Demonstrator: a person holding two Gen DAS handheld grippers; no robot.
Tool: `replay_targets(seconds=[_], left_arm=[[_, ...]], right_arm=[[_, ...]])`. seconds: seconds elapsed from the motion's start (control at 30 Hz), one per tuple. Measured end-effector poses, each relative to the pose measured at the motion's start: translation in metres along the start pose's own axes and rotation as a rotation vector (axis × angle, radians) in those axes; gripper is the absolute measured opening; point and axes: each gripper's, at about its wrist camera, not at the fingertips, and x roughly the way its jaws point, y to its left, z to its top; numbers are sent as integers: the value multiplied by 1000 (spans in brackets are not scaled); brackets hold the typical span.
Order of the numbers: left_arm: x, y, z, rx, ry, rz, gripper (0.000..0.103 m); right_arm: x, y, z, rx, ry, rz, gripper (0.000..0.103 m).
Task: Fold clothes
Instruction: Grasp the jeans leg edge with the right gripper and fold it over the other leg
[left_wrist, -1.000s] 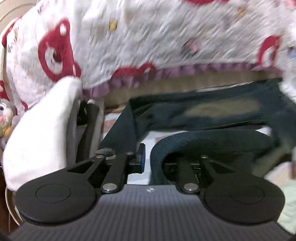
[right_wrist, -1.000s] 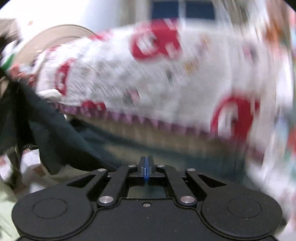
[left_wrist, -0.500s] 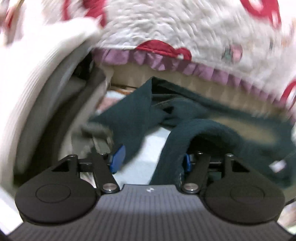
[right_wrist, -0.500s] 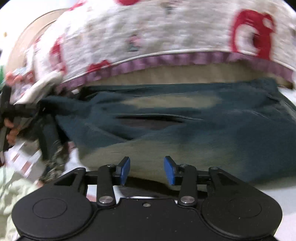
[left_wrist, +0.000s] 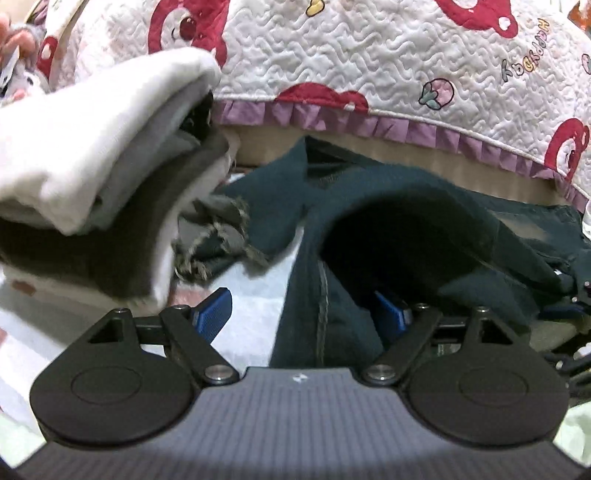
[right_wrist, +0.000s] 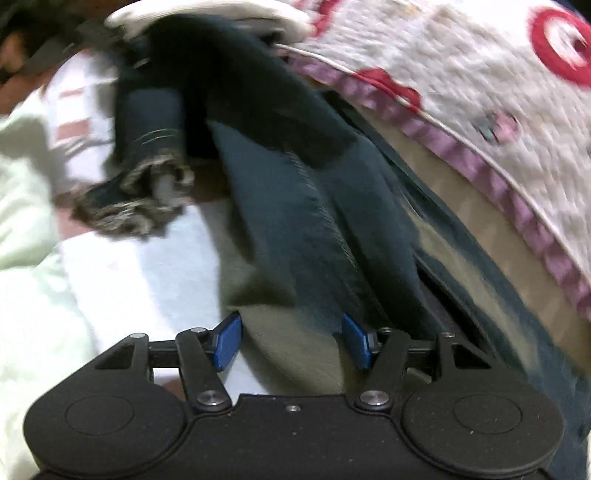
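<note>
Jeans (right_wrist: 303, 236) newly nearer, beneath quilt (left_wrist: 369, 62), both tongs spread.

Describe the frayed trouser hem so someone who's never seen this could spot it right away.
Start at the white quilt with red bears and drop below its purple frill to the dark jeans. At their left end, beside folded pale clothes, lies the frayed hem, the only ragged, greyish-fringed edge.

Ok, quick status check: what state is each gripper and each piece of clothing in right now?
Left gripper: open, dark fabric lying between its fingers.
Right gripper: open, over the fabric.
Dark jeans: unfolded, bunched, frayed hem showing.
Folded clothes stack: folded, layered.
Patterned quilt: hanging over the bed edge.
</note>
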Motion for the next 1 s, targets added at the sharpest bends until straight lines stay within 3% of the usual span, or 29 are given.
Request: replay_targets(seconds=[0.17,0.27,0.37,0.4,0.43,0.47,0.57,0.67,0.77,0.87,0.93,1.0], left_arm=[[14,-10,-12,-29,68,-61,86],[35,-20,-15,-40,109,-37,100],[51,-17,-19,-72,131,8,98],[51,-17,-18,-78,118,7,77],[51,-17,-17,-67,117,15,56],[49,-21,-14,-26,140,37,19],[22,-24,1,24,130,82,12],[-21,-8,30,42,55,113,10],[-55,29,66,-43,83,-5,11],[-60,56,88,-82,172,-54,14],[-39,66,89,-110,261,-35,15],[-13,73,82,-159,352,9,17]], right_arm=[[-9,-17,-13,62,-13,-13,62],[-4,-10,-18,19,-31,-5,62],[-2,-4,-22,12,-86,0,62],[-2,-7,-22,29,-87,9,60],[-3,-11,-22,46,-88,17,31],[-7,-16,-22,72,-107,12,2],[-29,-32,-18,142,-202,-33,2],[-61,-54,-10,218,-295,-92,1],[-88,-75,-10,296,-368,-105,2],[-90,-98,-17,428,-408,67,4],[-77,-106,-26,511,-397,173,5],[-54,-104,-32,539,-312,176,5]])
